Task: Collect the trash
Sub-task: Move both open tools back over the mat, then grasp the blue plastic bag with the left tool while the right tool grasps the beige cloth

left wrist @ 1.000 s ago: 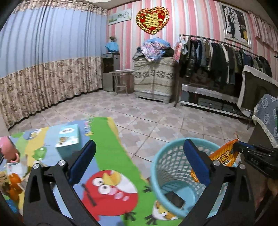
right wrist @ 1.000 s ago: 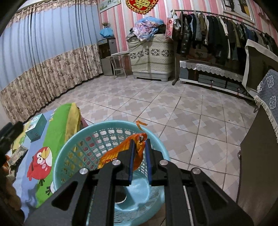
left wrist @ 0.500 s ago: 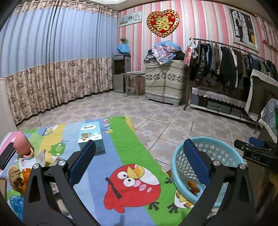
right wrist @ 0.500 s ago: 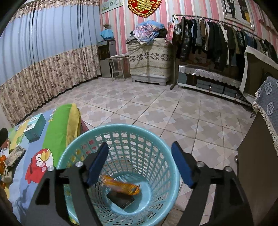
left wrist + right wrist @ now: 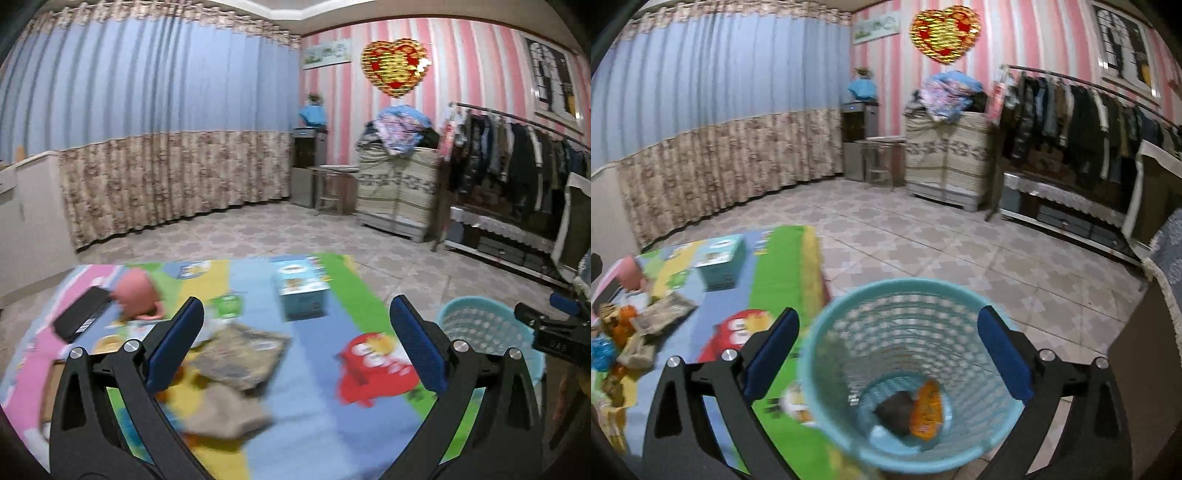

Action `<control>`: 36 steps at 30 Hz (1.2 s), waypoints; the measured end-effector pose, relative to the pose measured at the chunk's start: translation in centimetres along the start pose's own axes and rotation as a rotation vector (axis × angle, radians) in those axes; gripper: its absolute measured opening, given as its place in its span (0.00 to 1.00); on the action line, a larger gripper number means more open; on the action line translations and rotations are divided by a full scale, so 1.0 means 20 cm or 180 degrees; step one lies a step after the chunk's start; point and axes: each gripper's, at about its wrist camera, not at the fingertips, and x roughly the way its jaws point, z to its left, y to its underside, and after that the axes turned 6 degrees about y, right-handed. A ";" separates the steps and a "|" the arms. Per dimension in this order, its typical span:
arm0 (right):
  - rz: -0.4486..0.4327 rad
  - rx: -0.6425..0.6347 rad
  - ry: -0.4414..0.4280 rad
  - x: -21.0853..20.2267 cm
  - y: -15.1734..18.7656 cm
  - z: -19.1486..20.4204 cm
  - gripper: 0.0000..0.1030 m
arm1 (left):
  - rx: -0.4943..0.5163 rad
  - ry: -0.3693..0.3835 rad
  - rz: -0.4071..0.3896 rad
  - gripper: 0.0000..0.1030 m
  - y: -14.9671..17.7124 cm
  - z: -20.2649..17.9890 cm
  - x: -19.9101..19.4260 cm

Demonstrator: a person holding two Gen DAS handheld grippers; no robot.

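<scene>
A light blue mesh basket (image 5: 849, 354) stands on the floor by the table edge; it also shows in the left wrist view (image 5: 476, 328). An orange wrapper (image 5: 925, 410) and a dark item (image 5: 895, 410) lie at its bottom. My right gripper (image 5: 888, 358) is open and empty above the basket. My left gripper (image 5: 295, 347) is open and empty above the cartoon-print table cover (image 5: 317, 417). Crumpled grey-brown wrappers (image 5: 240, 354) and a tan piece (image 5: 225, 413) lie on the cover just ahead of the left gripper.
A teal box (image 5: 301, 288), a pink cup (image 5: 136, 295) and a black flat item (image 5: 81, 317) sit on the cover. More small trash (image 5: 624, 332) lies at the table's left. A dark cabinet (image 5: 1145, 391) stands right of the basket.
My right gripper opened and dropped the orange wrapper into the basket. My left gripper swung left from the basket to over the trash on the table cover.
</scene>
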 end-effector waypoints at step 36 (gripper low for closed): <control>0.0457 -0.0620 -0.0787 -0.02 0.28 0.91 0.92 | -0.0267 -0.0192 0.0639 0.17 0.31 0.79 -0.06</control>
